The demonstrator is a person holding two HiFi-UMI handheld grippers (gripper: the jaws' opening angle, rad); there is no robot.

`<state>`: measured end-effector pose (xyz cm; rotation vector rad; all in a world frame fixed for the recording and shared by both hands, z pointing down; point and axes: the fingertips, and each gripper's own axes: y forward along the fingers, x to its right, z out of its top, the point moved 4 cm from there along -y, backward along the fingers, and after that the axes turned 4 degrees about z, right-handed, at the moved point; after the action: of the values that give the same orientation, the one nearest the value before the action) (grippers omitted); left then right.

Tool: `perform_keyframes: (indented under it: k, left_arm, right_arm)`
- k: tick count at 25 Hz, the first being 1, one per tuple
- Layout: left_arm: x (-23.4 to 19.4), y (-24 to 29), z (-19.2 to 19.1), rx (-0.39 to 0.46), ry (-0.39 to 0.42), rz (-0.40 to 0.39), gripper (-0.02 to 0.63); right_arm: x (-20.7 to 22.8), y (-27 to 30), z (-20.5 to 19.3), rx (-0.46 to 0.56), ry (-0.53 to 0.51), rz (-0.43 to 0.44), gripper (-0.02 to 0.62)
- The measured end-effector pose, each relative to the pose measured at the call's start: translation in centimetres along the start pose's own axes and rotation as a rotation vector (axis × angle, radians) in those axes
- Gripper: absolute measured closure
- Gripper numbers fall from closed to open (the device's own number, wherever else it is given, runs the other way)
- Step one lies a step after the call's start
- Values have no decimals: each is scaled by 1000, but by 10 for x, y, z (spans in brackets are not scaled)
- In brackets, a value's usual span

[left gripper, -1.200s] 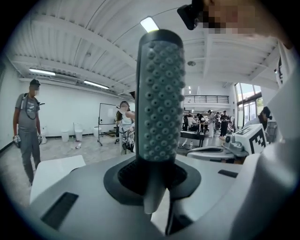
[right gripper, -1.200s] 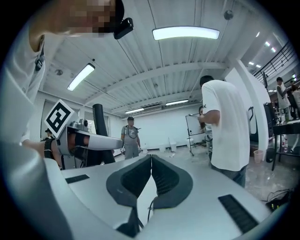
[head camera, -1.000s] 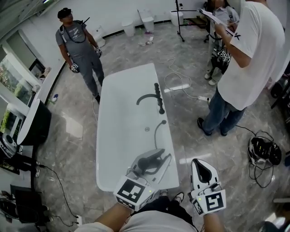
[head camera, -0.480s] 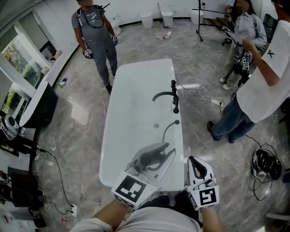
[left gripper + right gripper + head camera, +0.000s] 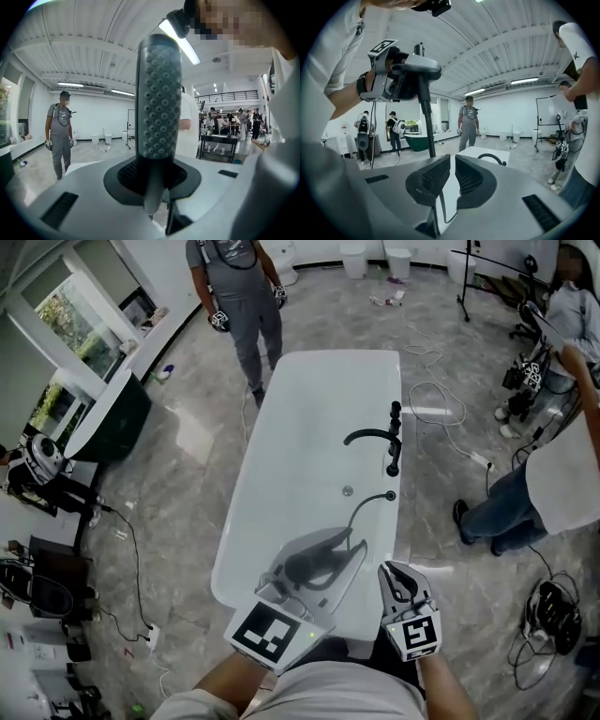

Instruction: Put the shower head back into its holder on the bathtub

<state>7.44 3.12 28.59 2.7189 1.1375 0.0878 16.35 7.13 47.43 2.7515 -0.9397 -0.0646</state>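
Note:
In the head view my left gripper (image 5: 339, 547) hovers over the near end of the white bathtub (image 5: 300, 427), shut on the grey shower head (image 5: 314, 564). The left gripper view shows the head (image 5: 158, 108) upright between the jaws, its nozzle dots facing the camera. A dark hose (image 5: 361, 510) curves from it to the black faucet fittings (image 5: 393, 451) on the tub's right rim. My right gripper (image 5: 393, 572) is just right of the left one, its jaws nearly together with nothing between them (image 5: 452, 161). The right gripper view has the shower head (image 5: 419, 70) at upper left.
A person in grey (image 5: 239, 287) stands beyond the tub's far end. Other people (image 5: 553, 474) stand to the right among cables (image 5: 441, 409) on the marble floor. A dark green tub (image 5: 108, 423) is at left, and headphones (image 5: 553, 615) lie at lower right.
The view has shifted, so the tub now sits further right and nearer. My right gripper has dropped and drawn in beside the left one. The left gripper still holds the shower head.

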Motion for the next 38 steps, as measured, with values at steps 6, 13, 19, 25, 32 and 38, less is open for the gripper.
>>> perform_keyframes:
  k: [6, 13, 19, 25, 32, 38]
  left_arm:
    - [-18, -5, 26, 20, 2, 23, 520]
    - [-19, -6, 24, -2, 3, -7, 520]
    - [-19, -6, 29, -2, 15, -19, 520]
    - [-18, -10, 30, -5, 13, -26, 520]
    - [-25, -14, 28, -9, 3, -6, 520]
    - [-45, -10, 19, -3, -3, 64, 520]
  right_arm:
    - [-9, 38, -50, -131, 8, 78, 577]
    - [-26, 70, -104, -201, 32, 88, 535]
    - [-32, 88, -125, -214, 40, 63, 517]
    - [-31, 103, -130, -210, 45, 44, 514]
    - [-25, 113, -138, -244, 45, 13, 528]
    - [7, 98, -137, -250, 92, -55, 531]
